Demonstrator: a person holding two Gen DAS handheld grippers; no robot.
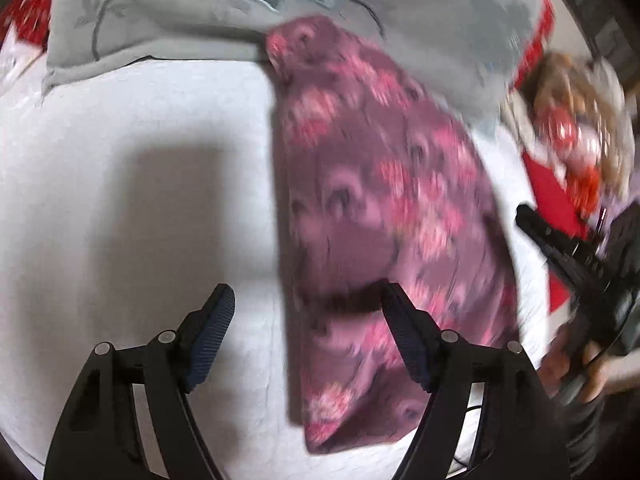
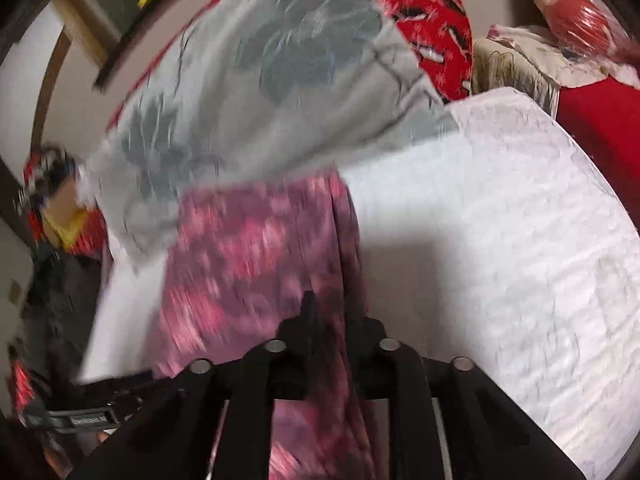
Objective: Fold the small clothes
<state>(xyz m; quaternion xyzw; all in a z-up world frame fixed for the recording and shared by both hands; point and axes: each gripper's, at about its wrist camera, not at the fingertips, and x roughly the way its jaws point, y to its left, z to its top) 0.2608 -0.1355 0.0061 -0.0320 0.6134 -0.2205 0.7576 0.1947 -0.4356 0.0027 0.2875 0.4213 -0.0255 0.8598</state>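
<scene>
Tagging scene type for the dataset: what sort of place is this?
Most likely a bedroom in a home: the work surface is a white quilted mattress pad, with a grey floral blanket and red patterned bedding at its far edge. A folded pink floral garment lies on it.

Plenty of bare white sheet [image 1: 120, 200] to my left gripper's [image 1: 308, 312] side, nothing on it. The purple floral garment [image 1: 380, 200] runs down the middle, grey floral quilt [image 1: 200, 20] bunched across the far edge, red clutter [image 1: 568, 140] crowding the right.

Soft indoor light, dark shadows on the white cover [image 1: 120, 200], heavy motion blur, curved edges.
</scene>
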